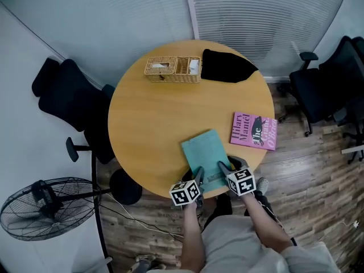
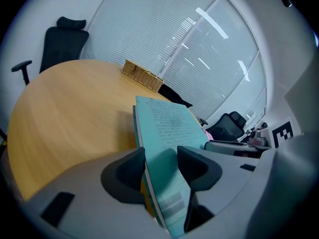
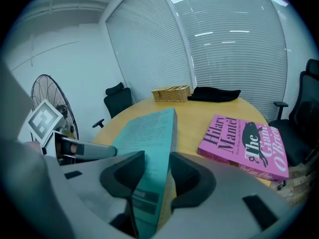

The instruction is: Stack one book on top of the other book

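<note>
1. Bright, even, soft light; white streaks of glare cross the blinds (image 2: 199, 49) in both gripper views.
2. The book (image 2: 169, 128) casts a faint shadow on the table (image 2: 65, 118).
3. Strong fisheye bending, dark rounded corners; the book's print is blurred.

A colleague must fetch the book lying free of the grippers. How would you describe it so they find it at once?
Find the round wooden table; on its right side in the head view a book lies flat, alone. It is the pink book, boldly lettered, unlike the teal book nearby.
</note>
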